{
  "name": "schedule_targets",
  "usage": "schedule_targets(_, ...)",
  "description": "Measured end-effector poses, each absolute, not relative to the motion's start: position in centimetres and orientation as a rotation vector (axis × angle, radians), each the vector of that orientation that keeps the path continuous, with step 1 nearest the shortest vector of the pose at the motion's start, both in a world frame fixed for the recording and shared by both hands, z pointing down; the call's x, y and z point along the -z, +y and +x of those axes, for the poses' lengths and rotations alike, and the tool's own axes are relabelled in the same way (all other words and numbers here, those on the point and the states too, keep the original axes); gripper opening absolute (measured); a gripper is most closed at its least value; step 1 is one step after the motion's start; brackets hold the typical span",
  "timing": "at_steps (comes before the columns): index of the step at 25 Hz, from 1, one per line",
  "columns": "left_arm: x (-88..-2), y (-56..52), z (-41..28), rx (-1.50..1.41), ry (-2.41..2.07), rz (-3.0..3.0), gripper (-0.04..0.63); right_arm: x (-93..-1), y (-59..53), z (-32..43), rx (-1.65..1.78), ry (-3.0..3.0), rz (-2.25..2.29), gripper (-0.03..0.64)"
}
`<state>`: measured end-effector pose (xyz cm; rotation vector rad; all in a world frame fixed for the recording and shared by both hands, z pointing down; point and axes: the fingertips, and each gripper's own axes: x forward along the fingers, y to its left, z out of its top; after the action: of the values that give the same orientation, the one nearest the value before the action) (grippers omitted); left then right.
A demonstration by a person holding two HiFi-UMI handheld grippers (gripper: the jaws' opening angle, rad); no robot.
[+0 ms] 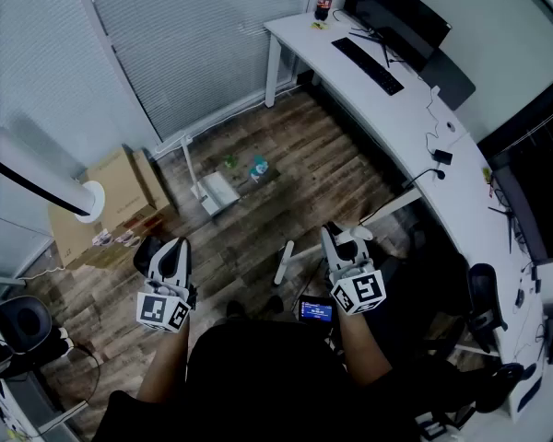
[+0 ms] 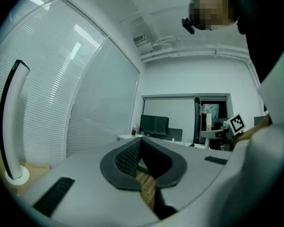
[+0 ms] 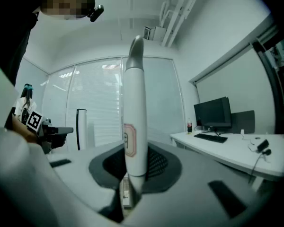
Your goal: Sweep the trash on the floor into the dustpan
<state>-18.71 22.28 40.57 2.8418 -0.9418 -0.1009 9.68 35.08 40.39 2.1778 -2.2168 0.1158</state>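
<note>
On the wood floor stands a white dustpan (image 1: pixel 217 193) with an upright handle. Just right of it lie a green scrap (image 1: pixel 229 162) and a teal scrap (image 1: pixel 258 168) of trash. My right gripper (image 1: pixel 343 238) is shut on a white broom handle (image 3: pixel 134 112) that stands upright between its jaws (image 3: pixel 132 167). The broom's lower white part (image 1: pixel 284 263) shows near the floor beside that gripper. My left gripper (image 1: pixel 170 250) is shut with nothing in it (image 2: pixel 141 146); only floor shows through the slit. Both grippers are held well short of the dustpan and trash.
A long white desk (image 1: pixel 401 127) with a monitor (image 1: pixel 401 17), a keyboard (image 1: pixel 367 65) and a bottle (image 1: pixel 323 5) runs along the right. A cardboard box (image 1: pixel 120 201) and a white tower fan (image 1: pixel 37 175) stand at the left, with window blinds (image 1: pixel 194 44) behind.
</note>
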Motion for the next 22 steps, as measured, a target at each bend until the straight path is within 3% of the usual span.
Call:
schedule_targets(16, -39.9, 24.4, -20.0, 0.092, -0.945, 2.846, -0.004, -40.5, 37.6, 9.7, -0.193, -2.195, 2.198, 0.051)
schedule_targets(22, -39.4, 24.5, -19.5, 0.07, -0.96, 2.861, 0.026, -40.4, 37.9, 10.6, -0.212, -2.207, 2.198, 0.051)
